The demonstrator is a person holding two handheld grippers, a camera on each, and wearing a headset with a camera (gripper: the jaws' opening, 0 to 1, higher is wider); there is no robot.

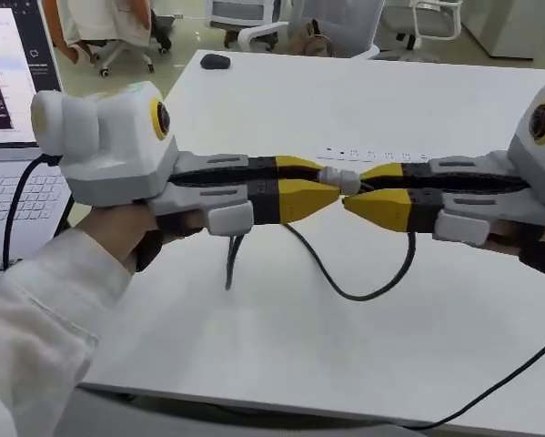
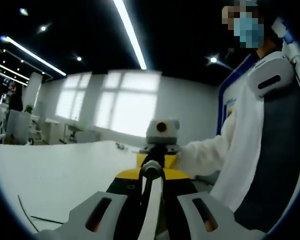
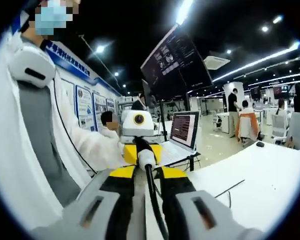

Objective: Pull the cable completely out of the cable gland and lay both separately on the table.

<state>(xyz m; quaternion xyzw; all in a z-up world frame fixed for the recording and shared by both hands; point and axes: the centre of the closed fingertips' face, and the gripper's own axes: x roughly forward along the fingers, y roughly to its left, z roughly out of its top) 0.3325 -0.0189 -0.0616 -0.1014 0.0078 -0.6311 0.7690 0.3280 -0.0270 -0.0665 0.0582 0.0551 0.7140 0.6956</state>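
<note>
My two grippers meet tip to tip above the middle of the white table (image 1: 281,364). The left gripper (image 1: 329,183) is shut on the pale grey cable gland (image 1: 342,179), whose round end shows between its jaws (image 2: 152,170). Facing it, the right gripper (image 1: 354,189) is shut on the black cable (image 3: 151,192), which runs up between its jaws into the gland (image 3: 145,158). Below the grippers the cable (image 1: 363,295) hangs in a loop down to the table. A short black end (image 1: 230,264) dangles under the left gripper.
An open laptop (image 1: 8,137) stands at the table's left edge. A dark mouse (image 1: 215,61) lies at the far edge and a white power strip (image 1: 372,155) behind the grippers. Another black cable (image 1: 490,391) crosses the front right corner. Office chairs stand beyond the table.
</note>
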